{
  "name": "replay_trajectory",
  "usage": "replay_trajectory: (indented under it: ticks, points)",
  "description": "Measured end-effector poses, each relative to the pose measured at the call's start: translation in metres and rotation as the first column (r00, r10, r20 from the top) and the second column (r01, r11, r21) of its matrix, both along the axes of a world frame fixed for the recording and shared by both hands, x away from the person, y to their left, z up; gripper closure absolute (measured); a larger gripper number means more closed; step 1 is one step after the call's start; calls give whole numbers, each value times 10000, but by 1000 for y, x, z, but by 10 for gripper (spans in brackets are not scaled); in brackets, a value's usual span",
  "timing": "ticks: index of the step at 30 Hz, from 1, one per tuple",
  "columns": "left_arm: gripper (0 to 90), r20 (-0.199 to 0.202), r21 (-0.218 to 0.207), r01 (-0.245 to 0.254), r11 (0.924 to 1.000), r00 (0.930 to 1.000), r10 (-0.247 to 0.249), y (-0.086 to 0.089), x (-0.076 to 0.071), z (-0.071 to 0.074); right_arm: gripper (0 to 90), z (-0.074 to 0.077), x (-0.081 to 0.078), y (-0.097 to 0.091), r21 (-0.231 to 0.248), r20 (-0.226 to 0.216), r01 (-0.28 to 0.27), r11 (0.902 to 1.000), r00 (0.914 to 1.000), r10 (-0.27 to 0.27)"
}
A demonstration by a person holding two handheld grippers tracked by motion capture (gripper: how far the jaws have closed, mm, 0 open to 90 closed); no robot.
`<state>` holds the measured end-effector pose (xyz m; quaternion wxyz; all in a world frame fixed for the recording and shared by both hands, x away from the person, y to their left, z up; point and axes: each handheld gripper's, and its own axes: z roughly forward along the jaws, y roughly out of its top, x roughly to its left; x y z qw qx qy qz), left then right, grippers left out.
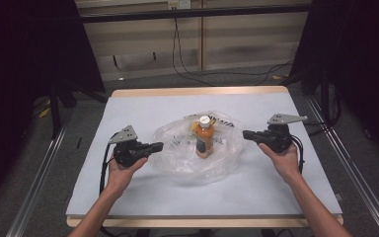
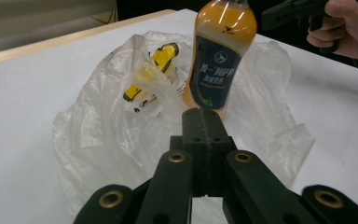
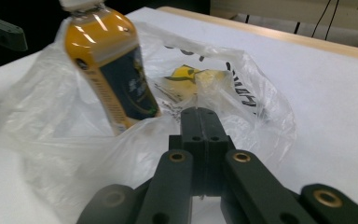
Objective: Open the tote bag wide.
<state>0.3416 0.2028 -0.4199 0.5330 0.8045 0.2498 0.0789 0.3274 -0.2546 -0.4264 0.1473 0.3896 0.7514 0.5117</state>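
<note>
An orange juice bottle [image 1: 205, 137] stands upright on a crumpled clear plastic bag [image 1: 177, 150] at mid-table — apparently staged for bagging; left gripper [image 1: 155, 146] and right gripper [image 1: 247, 134] flank the bag, both jaws pressed together on nothing; white table cover [image 1: 143, 106] otherwise bare; cables [image 1: 187, 69] trail across the grey floor beyond.

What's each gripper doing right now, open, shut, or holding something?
Left gripper: jaws shut, at the edge of the plastic bag; a pinch cannot be told.
Right gripper: jaws shut at the bag's other edge; same doubt.
</note>
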Motion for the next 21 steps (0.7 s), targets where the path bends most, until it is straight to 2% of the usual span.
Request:
replay_trajectory:
  ticks: [2, 4, 5, 6, 7, 8, 10, 11, 13, 14, 15, 18, 21]
  points:
    - [900, 119, -160, -140, 9998, 9998, 142, 5, -5, 2, 900, 1, -10, -4, 187, 100, -53, 9998, 9999, 52]
    - [868, 154, -397, -194, 9990, 9997, 200, 10, -8, 2, 763, 1, -20, -6, 64, 334, 74, 10000, 9994, -76]
    - [868, 293, -424, -346, 9985, 9989, 358, 12, -9, 2, 763, 1, -20, -6, 64, 334, 74, 10000, 9994, -76]
    - [806, 357, -414, -436, 9982, 9983, 450, 14, -11, 1, 715, 1, -24, -8, 184, 345, 70, 9998, 9994, -77]
    - [769, 298, -455, -395, 9982, 9987, 409, 15, -12, 0, 550, 2, -33, -10, 328, 551, 128, 9994, 9984, -146]
    - [769, 357, -456, -431, 9980, 9984, 447, 16, -14, 0, 550, 2, -33, -10, 328, 551, 128, 9994, 9984, -146]
    - [638, 434, -360, -579, 9977, 9973, 595, 17, -18, 0, 462, 4, -41, -12, 435, 727, 253, 9987, 9969, -285]
    - [510, 507, -327, -750, 9967, 9958, 765, 20, -22, 1, 308, 4, -49, -13, 579, 995, 336, 9978, 9943, -393]
    - [439, 730, -437, -871, 9952, 9932, 902, 24, -26, 2, 202, 4, -57, -15, 834, 967, 477, 9954, 9938, -557]
    - [384, 815, -332, -1133, 9930, 9899, 1157, 26, -29, 3, 136, 4, -61, -14, 828, 974, 602, 9947, 9929, -682]
    - [319, 885, -455, -1259, 9910, 9876, 1295, 28, -30, 3, 93, 3, -65, -14, 728, 1055, 757, 9945, 9909, -831]
    - [187, 849, -578, -1550, 9862, 9835, 1596, 35, -35, 1, 13, 0, -76, -15, 703, 1221, 1123, 9912, 9852, -1202]
    - [112, 838, -497, -1739, 9835, 9805, 1776, 41, -40, -2, 15, -2, -88, -20, 541, 1520, 1425, 9883, 9771, -1492]
